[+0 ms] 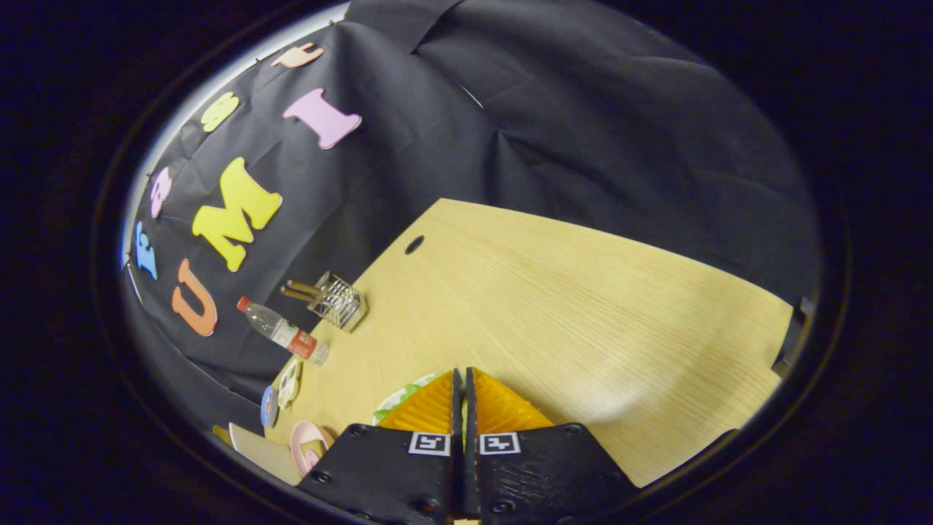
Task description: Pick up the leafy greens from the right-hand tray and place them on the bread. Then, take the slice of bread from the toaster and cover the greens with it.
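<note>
Hand-held gripper (463, 379): fingers drawn together, only a thin slit between them, nothing seen held in that slit. Inner finger faces are ribbed, wedge-shaped. Each finger base carries a small square printed marker.

Desk (583, 306): pale wood-grain top, smooth, matte, with a soft light patch just right of the fingers. A small dark oval hole (414, 244) sits near its far left corner.

Leafy greens (410, 391): a bit of green ruffled leaf shows just left of the left finger, lying on a round light plate (390, 399); most of it is hidden behind the finger. Whether bread lies under the leaf cannot be told. The fingers sit over the plate's right part, not visibly touching the leaf.

Far left along the desk edge: a wire-mesh holder (337, 300), square, metallic, with two brown stick handles poking out. Just beside it, a clear plastic bottle (283, 332) with red cap and red label band. Nearer, a cluster of small round dishes (288, 386) and a pink plate (306, 443) at the near left edge; details too small to tell.

Right desk edge: a dark boxy object (791, 343), cut off.
</note>
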Available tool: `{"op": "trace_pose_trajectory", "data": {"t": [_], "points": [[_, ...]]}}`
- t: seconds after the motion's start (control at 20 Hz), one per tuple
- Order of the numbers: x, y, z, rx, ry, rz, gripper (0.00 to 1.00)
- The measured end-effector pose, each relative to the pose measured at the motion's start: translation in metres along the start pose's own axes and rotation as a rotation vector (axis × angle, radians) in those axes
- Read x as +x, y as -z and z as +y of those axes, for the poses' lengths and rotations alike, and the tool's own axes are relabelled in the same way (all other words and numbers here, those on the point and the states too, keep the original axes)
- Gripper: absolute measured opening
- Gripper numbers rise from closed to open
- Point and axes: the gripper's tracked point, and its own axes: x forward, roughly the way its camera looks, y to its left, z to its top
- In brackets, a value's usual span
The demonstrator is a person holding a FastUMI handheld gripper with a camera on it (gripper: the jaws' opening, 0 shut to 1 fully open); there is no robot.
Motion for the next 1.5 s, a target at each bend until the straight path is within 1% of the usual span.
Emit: {"op": "trace_pose_trajectory", "data": {"t": [0.45, 0.65, 1.1, 1.25, 1.5], "points": [[-0.055, -0.014, 0.073, -0.008, -0.138, -0.097, 0.0], [-0.073, -0.005, 0.112, -0.021, -0.209, -0.105, 0.0], [-0.099, 0.063, 0.231, -0.072, -0.396, -0.084, 0.0], [-0.096, 0.1, 0.271, -0.108, -0.45, -0.063, 0.0], [-0.076, 0.164, 0.319, -0.087, -0.525, 0.02, 0.0]]}}
